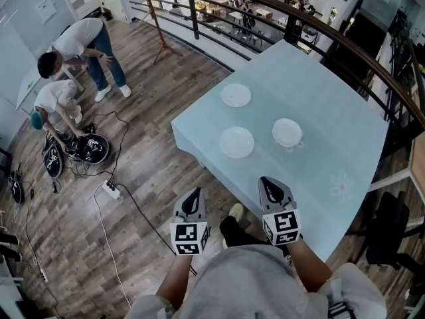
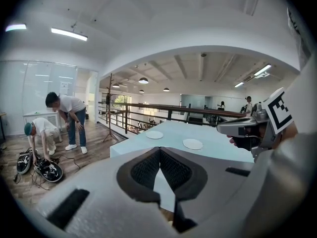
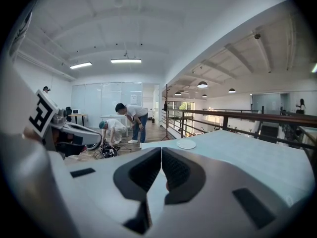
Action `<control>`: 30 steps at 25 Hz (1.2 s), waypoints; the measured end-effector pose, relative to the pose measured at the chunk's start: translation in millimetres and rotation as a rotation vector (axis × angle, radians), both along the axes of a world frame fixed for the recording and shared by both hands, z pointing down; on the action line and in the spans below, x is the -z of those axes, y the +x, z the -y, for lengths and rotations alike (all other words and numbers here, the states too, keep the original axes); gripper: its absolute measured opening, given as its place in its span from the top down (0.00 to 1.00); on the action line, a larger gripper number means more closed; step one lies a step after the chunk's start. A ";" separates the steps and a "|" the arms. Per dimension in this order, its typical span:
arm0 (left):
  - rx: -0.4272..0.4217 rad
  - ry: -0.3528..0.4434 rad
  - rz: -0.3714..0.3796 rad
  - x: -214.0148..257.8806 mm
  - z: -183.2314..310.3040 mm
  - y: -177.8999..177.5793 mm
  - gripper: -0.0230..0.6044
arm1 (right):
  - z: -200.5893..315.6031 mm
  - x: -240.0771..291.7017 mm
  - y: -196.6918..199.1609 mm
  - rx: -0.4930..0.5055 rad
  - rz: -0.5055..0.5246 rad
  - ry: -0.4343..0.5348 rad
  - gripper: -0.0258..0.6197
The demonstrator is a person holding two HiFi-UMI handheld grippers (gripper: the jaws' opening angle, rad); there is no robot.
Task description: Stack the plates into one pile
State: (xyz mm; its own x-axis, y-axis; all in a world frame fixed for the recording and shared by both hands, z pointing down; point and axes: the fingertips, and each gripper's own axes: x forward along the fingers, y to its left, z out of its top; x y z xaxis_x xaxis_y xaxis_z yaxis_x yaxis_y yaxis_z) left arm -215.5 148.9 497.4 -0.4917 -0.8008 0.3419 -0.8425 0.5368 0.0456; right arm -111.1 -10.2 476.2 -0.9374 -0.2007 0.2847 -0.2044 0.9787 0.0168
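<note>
I am holding left gripper (image 1: 194, 193) and right gripper (image 1: 269, 184) by the surface's (image 1: 335, 121) near edge, both jaws clenched empty, far plate (image 1: 236, 95), near plate (image 1: 237, 141), right plate (image 1: 287, 132) lying apart on it

Plates (image 1: 236, 95) (image 1: 237, 141) (image 1: 287, 132): three, all white, all lying apart. Table (image 1: 332, 131): one. Grippers: two, left gripper (image 1: 194, 195) and right gripper (image 1: 269, 185). People on floor: two, bent person (image 1: 83, 42) and crouching person (image 1: 56, 98). Power strip (image 1: 111, 190): one. Tripod (image 1: 159, 35): one.
</note>
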 end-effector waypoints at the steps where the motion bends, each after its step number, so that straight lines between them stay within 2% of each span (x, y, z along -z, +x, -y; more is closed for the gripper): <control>1: -0.012 -0.008 -0.001 -1.7 7.0 -4.1 0.93 | 3.2 -2.0 -2.4 -0.003 -0.003 -0.003 0.92; 7: -0.114 -0.049 -0.019 -14.0 50.2 -22.5 0.93 | 17.8 -14.5 -12.6 -0.028 -0.029 -0.029 0.92; 11: -0.137 -0.079 -0.057 -36.2 75.6 -40.2 0.93 | 32.0 -28.0 -14.2 -0.045 -0.053 -0.046 0.92; 16: -0.175 -0.162 -0.075 -66.5 108.5 -59.6 0.93 | 51.6 -43.5 -13.1 -0.072 -0.083 -0.074 0.92; 17: -0.178 -0.182 -0.077 -72.6 114.9 -63.3 0.90 | 55.9 -46.8 -13.3 -0.077 -0.090 -0.078 0.92; 18: -0.181 -0.201 -0.083 -79.0 120.8 -67.0 0.81 | 59.9 -49.9 -13.7 -0.081 -0.098 -0.082 0.92; 19: -0.184 -0.217 -0.093 -85.5 126.3 -70.1 0.77 | 63.3 -52.6 -14.0 -0.084 -0.105 -0.084 0.92; 24: -0.194 -0.283 -0.149 -119.3 145.4 -79.2 0.77 | 73.2 -62.6 -13.2 -0.089 -0.131 -0.097 0.92; 30: -0.167 -0.360 -0.238 -157.6 155.3 -92.7 0.77 | 80.3 -77.8 -20.7 -0.092 -0.161 -0.124 0.92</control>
